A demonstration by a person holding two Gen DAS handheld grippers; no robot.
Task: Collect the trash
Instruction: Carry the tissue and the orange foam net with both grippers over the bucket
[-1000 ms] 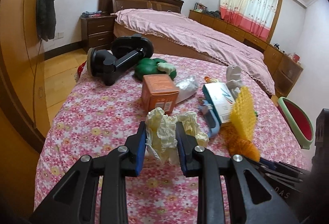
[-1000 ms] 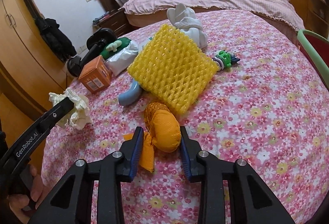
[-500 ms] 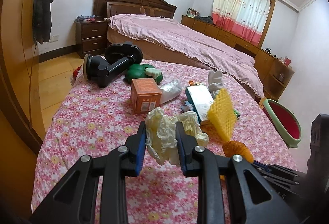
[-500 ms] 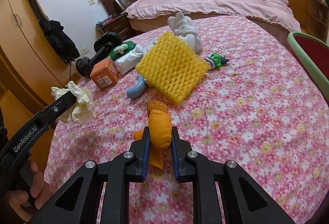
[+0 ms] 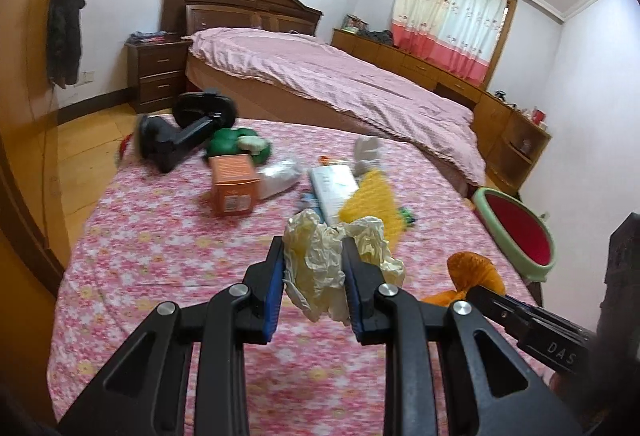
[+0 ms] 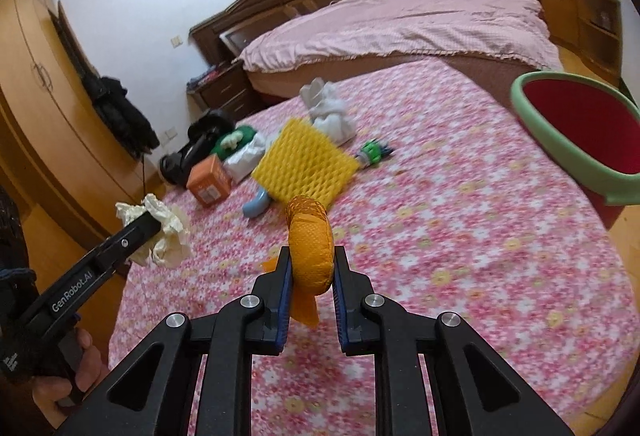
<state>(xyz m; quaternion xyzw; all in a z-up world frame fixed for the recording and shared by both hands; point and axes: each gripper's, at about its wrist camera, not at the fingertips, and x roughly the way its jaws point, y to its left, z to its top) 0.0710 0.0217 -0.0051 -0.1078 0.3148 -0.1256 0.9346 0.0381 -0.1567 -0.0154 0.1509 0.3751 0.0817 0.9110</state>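
Your left gripper (image 5: 314, 278) is clamped on a cream paper wad (image 5: 320, 268), held clear above the floral bedspread (image 6: 460, 256) near its left edge; in the right wrist view the wad (image 6: 160, 232) hangs just over that edge, with the wardrobe (image 6: 44, 108) close beyond. Below it the bedspread is bare out to the left edge.

Further back along the left side sit a black device (image 5: 180, 136), a green toy (image 5: 240, 146), an orange box (image 5: 234, 188) and a white bag (image 5: 280, 178), bunched together. Toward the middle a yellow foam net (image 6: 308, 166) lies over a blue piece (image 6: 258, 204), with a white cloth (image 6: 330, 112) and a small green toy (image 6: 372, 152) at its far side.

Your right gripper (image 6: 310, 272) has just closed and now squeezes an orange mesh bag (image 6: 310, 240), lifted off the bedspread. From there rightward the bedspread lies open up to its right edge, where the red bin (image 6: 576, 124) with a green rim stands just beside it, mouth tilted toward you.
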